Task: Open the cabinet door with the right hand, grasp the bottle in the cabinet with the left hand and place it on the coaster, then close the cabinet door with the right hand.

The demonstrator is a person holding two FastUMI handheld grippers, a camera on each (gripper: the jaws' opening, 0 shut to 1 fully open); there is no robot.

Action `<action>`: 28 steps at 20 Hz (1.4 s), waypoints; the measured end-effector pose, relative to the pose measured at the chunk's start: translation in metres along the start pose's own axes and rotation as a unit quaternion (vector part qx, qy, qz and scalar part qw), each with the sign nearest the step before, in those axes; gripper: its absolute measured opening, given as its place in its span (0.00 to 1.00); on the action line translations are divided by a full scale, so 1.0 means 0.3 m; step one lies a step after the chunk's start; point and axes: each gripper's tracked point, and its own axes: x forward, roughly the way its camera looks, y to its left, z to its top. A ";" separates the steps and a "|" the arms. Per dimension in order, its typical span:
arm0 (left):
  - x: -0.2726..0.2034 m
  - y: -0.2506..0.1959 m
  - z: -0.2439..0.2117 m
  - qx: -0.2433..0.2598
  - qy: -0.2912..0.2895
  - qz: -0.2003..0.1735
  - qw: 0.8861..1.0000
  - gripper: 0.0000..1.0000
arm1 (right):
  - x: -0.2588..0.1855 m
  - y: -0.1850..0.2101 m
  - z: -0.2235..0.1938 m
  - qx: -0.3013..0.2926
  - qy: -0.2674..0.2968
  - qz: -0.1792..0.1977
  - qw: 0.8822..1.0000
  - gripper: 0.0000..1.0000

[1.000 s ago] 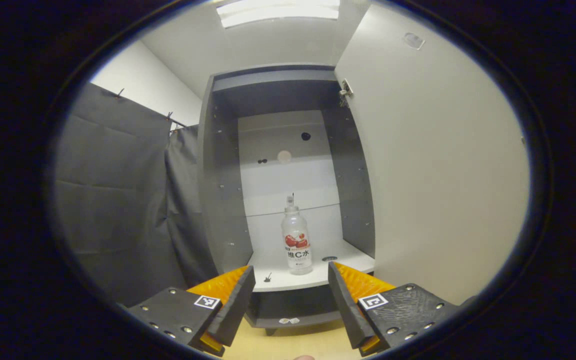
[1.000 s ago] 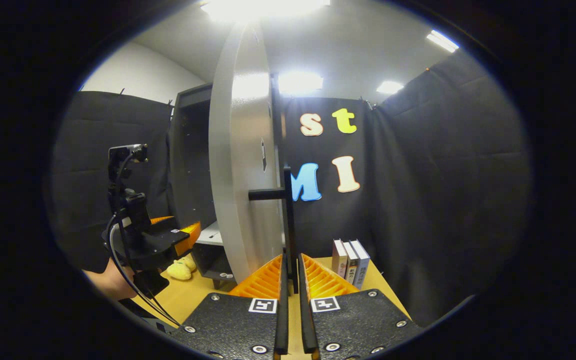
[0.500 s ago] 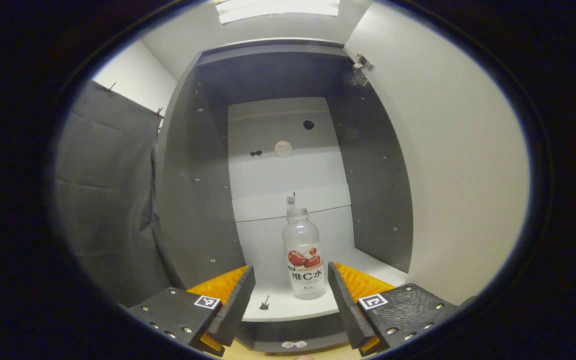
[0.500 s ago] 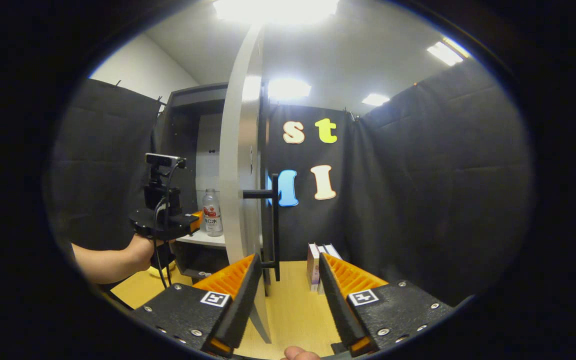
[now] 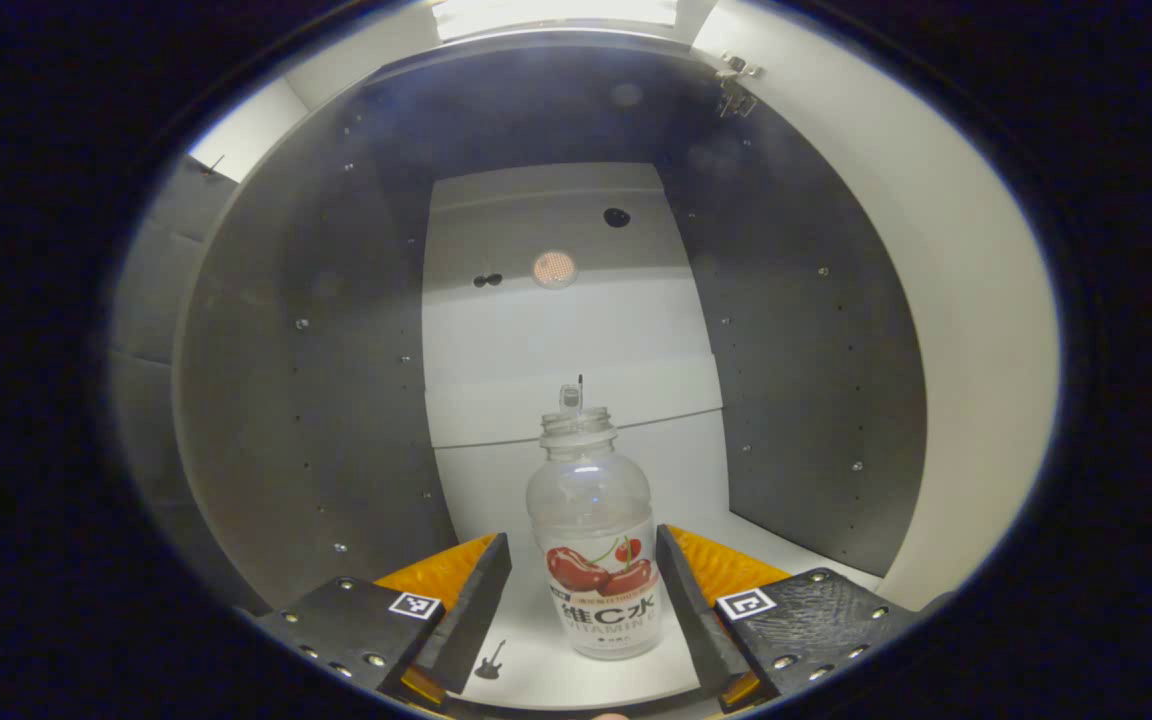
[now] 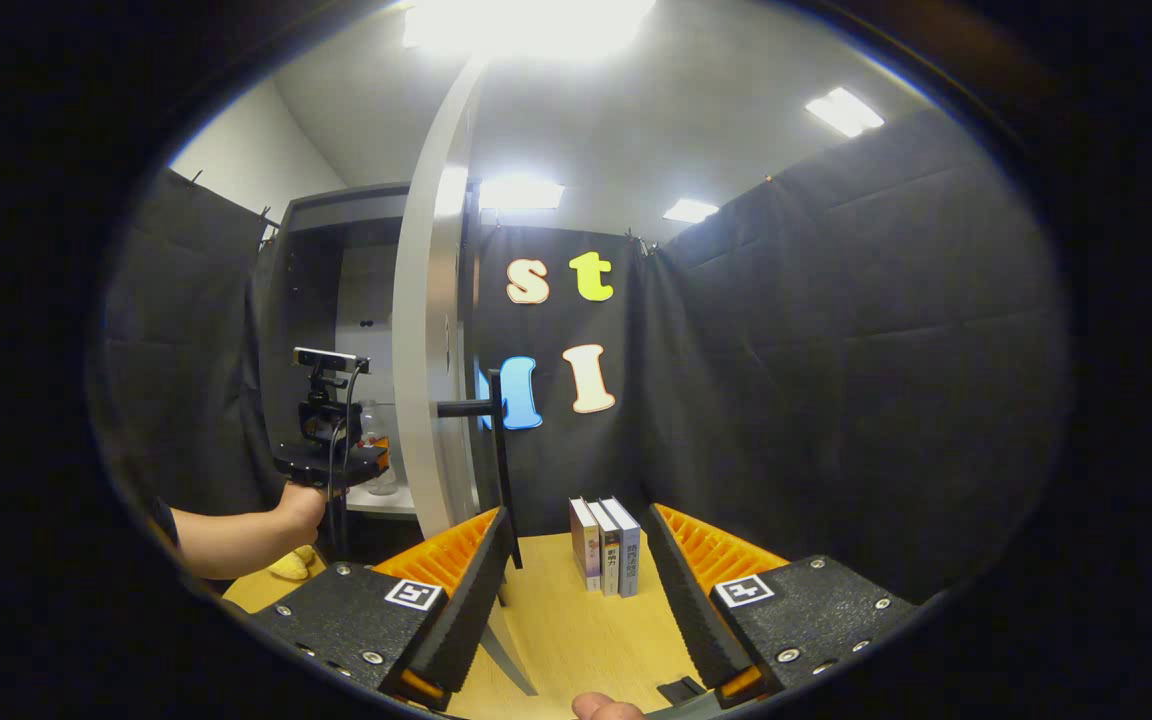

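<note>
**A:** From the left gripper view we can't tell if the bottle (image 5: 596, 560) actually touches either finger. It sits between the spread jaws, but its lower sides slip behind the inner edges of the fingers (image 5: 476, 610). Label's partly covered too.

**B:** Same trouble in the right gripper view. Left of our jaws, the bottle (image 6: 377, 450) is mostly hidden behind the left gripper (image 6: 366, 462) and the cabinet door (image 6: 426, 380); we only catch a pale sliver.

**A:** And that yellow thing (image 6: 291, 566) low and left of the jaws?

**B:** Half covered by the forearm (image 6: 236, 525). Too small, can't say what it is.
</note>
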 end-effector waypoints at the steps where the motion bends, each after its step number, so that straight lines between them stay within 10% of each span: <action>1: 0.016 -0.002 -0.013 -0.001 0.000 -0.004 1.000 0.84 | 0.005 0.007 -0.004 -0.007 0.000 -0.003 1.000 0.83; 8: 0.080 -0.027 -0.060 0.003 0.005 -0.012 1.000 0.87 | 0.046 0.024 -0.017 -0.003 0.004 -0.031 0.999 0.83; 11: 0.058 -0.029 -0.030 -0.008 0.004 -0.011 1.000 0.66 | 0.054 0.021 -0.014 0.003 0.001 -0.025 1.000 0.83; 12: 0.048 -0.026 -0.026 -0.013 0.003 -0.013 1.000 0.78 | 0.065 0.022 -0.017 -0.001 -0.002 -0.020 1.000 0.83; 20: -0.151 -0.032 0.129 -0.004 -0.017 0.008 1.000 0.72 | 0.097 0.021 -0.031 0.021 -0.007 0.066 0.998 0.83; 28: -0.267 -0.061 0.171 0.012 -0.021 0.065 0.998 0.78 | 0.128 -0.145 0.050 0.036 -0.066 0.066 0.995 0.90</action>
